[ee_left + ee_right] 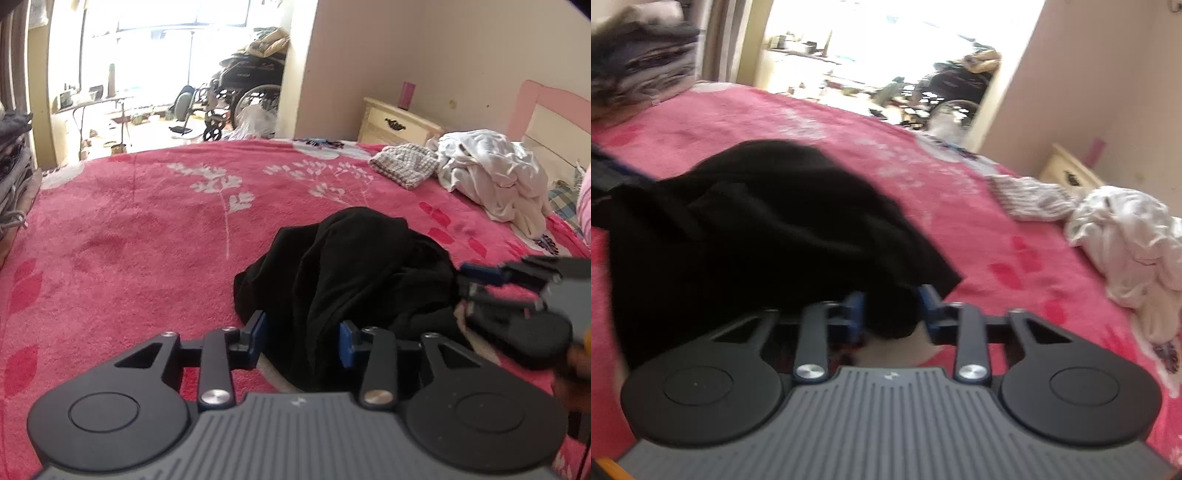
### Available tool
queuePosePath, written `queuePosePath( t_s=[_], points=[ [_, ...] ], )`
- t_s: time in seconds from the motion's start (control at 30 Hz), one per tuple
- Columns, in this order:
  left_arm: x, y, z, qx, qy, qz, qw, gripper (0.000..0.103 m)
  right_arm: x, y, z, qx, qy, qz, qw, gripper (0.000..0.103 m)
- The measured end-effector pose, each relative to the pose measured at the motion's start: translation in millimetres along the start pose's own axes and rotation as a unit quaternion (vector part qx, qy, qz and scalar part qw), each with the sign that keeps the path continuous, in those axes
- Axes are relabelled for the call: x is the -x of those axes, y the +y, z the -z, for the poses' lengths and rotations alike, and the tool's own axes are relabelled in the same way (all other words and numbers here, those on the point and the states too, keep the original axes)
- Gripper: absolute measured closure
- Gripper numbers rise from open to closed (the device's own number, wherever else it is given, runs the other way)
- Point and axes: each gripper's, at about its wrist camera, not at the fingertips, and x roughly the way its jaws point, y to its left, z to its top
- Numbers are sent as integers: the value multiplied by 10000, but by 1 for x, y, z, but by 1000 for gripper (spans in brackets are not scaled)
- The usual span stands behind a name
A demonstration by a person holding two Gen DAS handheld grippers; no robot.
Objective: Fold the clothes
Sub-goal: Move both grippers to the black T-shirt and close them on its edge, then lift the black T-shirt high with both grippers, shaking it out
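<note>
A pink bed [129, 229] carries the crumpled black garment [351, 273] at centre frame. The left gripper [303, 341] straddles a fold, jaws apart, pads not pressing. The right gripper [892, 314] pinches its near edge; a bunched grab could drag layers together.

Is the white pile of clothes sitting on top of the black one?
No, the white pile of clothes lies apart near the headboard, with bare pink blanket between it and the black garment.
</note>
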Motion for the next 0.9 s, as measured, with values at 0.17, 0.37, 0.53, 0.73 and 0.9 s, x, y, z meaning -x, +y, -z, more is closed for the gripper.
queuePosePath(
  t_s=[0.17,0.37,0.53,0.73,0.9],
  points=[
    [20,-8,-6,-94,-430,372,9983,41,10,-22,-11,-586,-397,79,9975,94],
    [22,-49,-17,-927,-709,797,9900,37,19,-29,-23,-598,-793,-58,9950,95],
    [-6,-71,-19,-1362,-544,351,9886,62,23,-30,-27,-580,-869,-92,9945,95],
    [-12,-52,-27,-794,-655,208,9945,90,34,-32,-18,-694,-816,-250,9939,91],
    [-6,-43,-26,-691,-773,185,9944,91,51,-28,-8,-643,-946,-624,9915,69]
  ],
)
